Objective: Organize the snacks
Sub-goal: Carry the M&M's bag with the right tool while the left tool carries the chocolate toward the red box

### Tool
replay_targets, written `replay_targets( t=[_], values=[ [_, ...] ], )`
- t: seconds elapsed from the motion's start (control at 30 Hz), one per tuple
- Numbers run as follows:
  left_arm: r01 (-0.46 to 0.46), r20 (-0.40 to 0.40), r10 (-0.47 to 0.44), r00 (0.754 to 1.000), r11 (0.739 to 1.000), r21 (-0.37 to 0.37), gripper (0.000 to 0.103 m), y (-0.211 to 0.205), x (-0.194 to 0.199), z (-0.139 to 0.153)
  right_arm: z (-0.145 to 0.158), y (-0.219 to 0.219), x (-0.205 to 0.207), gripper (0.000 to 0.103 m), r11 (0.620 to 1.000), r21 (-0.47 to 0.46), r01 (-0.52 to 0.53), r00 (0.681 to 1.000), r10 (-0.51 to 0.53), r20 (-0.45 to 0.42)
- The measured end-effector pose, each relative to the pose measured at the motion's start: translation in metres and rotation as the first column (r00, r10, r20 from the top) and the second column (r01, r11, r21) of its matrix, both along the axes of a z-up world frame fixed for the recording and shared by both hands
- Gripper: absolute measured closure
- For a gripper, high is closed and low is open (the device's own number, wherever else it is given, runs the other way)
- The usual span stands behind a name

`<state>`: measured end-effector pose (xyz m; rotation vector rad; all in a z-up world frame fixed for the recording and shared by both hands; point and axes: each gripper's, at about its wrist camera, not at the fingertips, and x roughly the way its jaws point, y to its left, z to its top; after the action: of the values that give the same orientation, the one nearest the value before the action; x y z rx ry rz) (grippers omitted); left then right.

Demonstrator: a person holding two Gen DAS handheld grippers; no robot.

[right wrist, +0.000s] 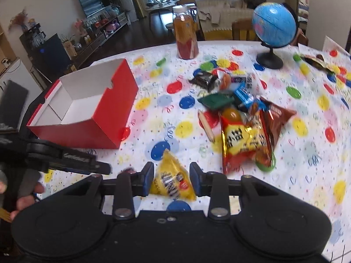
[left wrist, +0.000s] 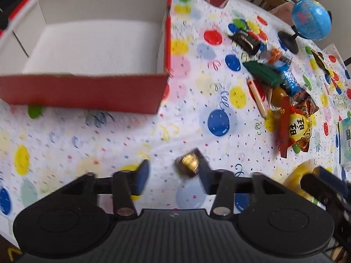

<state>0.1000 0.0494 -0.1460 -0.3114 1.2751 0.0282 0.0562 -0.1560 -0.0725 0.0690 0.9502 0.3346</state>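
In the right wrist view a yellow M&M's packet [right wrist: 173,183] is seen pinched between the jaws of the right gripper [right wrist: 171,179], the blue pads pressed against its two sides while its pointed top sticks forward beyond them. The packet is held above the balloon-patterned worktop [right wrist: 307,153], near its front edge.

In the left wrist view the jaws of the left gripper [left wrist: 173,175] are spread. A small gold-wrapped sweet [left wrist: 189,164] is seen just against the inner side of the right-hand finger; the left-hand pad [left wrist: 142,175] is well clear of it. Whether the sweet is touched by the right-hand finger or is loose cannot be told through the blur.

An open red cardboard box [left wrist: 87,96] with a white inside is set on the worktop, ahead of the left gripper and to its left; nothing is seen in the part of its floor that shows. To the right of the box a heap of snacks is spread: a red and yellow packet [right wrist: 243,142], a green packet [right wrist: 216,100], a blue wrapper [right wrist: 243,94], a dark wrapped biscuit [right wrist: 205,80] and a pencil-shaped stick [right wrist: 206,125]. Beyond the heap a small blue globe [right wrist: 273,25] on a black stand and a bottle of amber drink [right wrist: 186,37] are stood upright.
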Motion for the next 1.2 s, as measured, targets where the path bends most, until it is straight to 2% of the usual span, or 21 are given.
replay_targets(
  t=[0.2, 0.33, 0.4, 0.47, 0.53, 0.6, 0.77, 0.83, 1.03, 1.2],
  values=[
    [0.007, -0.020, -0.007, 1.000, 1.000, -0.007, 0.039, -0.020, 0.018, -0.025, -0.006, -0.015, -0.005, 0.069, 1.000, -0.022, 0.014, 1.000, -0.014, 0.012],
    [0.014, -0.020, -0.014, 1.000, 1.000, -0.016, 0.040, -0.029, 0.023, -0.033, -0.024, -0.024, -0.007, 0.064, 1.000, -0.015, -0.012, 0.998, 0.011, -0.066],
    [0.014, -0.027, -0.014, 1.000, 1.000, -0.003, 0.040, -0.034, 0.022, -0.037, -0.030, -0.024, -0.013, 0.063, 0.998, -0.016, -0.059, 0.994, 0.057, -0.094],
    [0.001, -0.041, -0.001, 0.999, 1.000, -0.010, 0.041, -0.034, 0.021, -0.041, -0.036, -0.021, -0.018, 0.057, 0.995, -0.024, -0.098, 0.989, 0.095, -0.109],
    [-0.009, -0.035, 0.009, 0.999, 1.000, -0.006, 0.041, -0.034, 0.019, -0.040, -0.040, -0.018, -0.022, 0.039, 0.991, -0.028, -0.134, 0.984, 0.130, -0.120],
    [-0.023, -0.037, 0.022, 0.999, 1.000, -0.004, 0.044, -0.032, 0.018, -0.040, -0.043, -0.013, -0.025, 0.033, 0.985, -0.028, -0.169, 0.978, 0.164, -0.125],
    [-0.037, -0.037, 0.038, 0.999, 0.999, 0.023, 0.058, -0.029, 0.015, -0.039, -0.067, 0.007, -0.028, 0.040, 0.959, -0.074, -0.272, 0.948, 0.254, -0.194],
    [-0.042, -0.037, 0.043, 0.998, 0.999, 0.016, 0.062, -0.028, 0.013, -0.039, -0.076, 0.014, -0.031, 0.051, 0.951, -0.102, -0.292, 0.940, 0.265, -0.216],
    [-0.041, -0.025, 0.042, 0.999, 0.999, 0.028, 0.064, -0.026, 0.007, -0.038, -0.083, 0.015, -0.035, 0.073, 0.953, -0.134, -0.272, 0.948, 0.241, -0.210],
    [-0.045, -0.016, 0.045, 0.999, 0.999, 0.019, 0.064, -0.021, 0.001, -0.033, -0.077, 0.009, -0.038, 0.076, 0.962, -0.131, -0.238, 0.959, 0.211, -0.188]
  ],
)
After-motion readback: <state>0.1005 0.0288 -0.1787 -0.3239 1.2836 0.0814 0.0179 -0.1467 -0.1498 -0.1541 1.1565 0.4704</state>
